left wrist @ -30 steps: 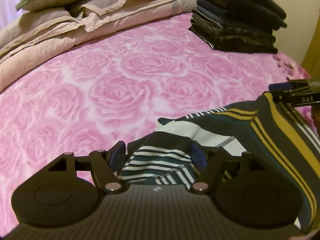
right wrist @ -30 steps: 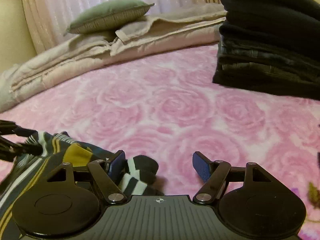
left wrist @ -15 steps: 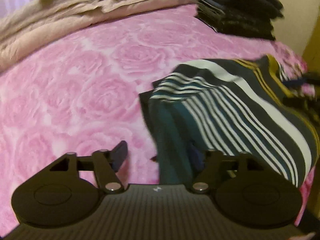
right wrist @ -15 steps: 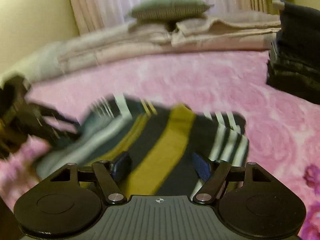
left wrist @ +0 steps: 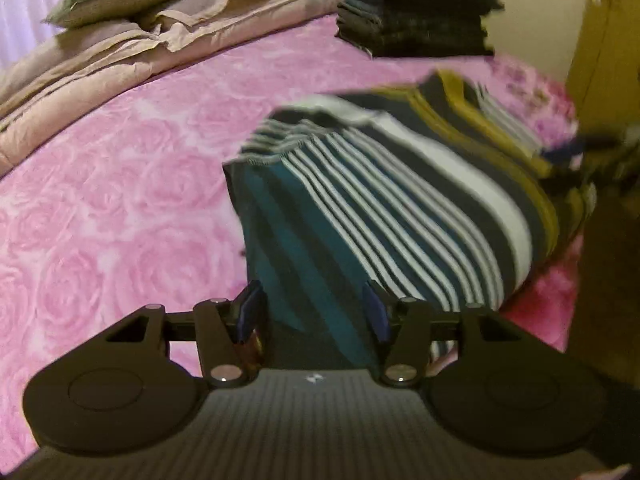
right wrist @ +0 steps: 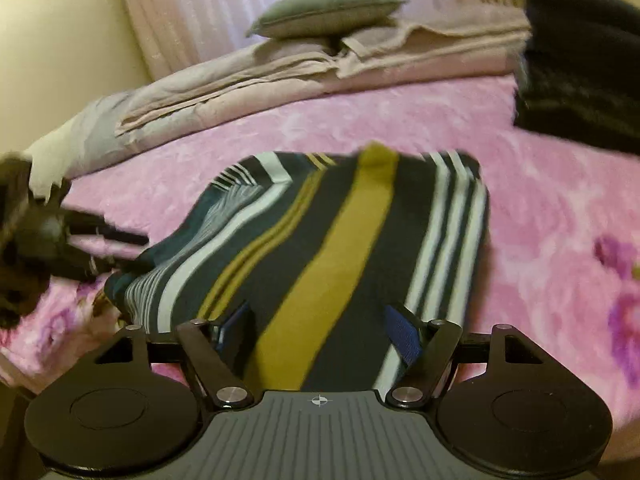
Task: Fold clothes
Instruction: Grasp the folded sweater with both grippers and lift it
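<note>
A stack of dark folded clothes [left wrist: 416, 4] already sits at the far side of the bed [left wrist: 120, 200]. The striped shirt [right wrist: 320, 248] lies near the bed's edge, apparently half folded. Both the left gripper [left wrist: 310, 314] and right gripper [right wrist: 320, 330] stand apart, straddling its near hem.

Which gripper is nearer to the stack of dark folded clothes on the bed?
Right, as far as the views show. The right gripper has the stack of dark folded clothes beside it; the left gripper sees it farther off.
</note>
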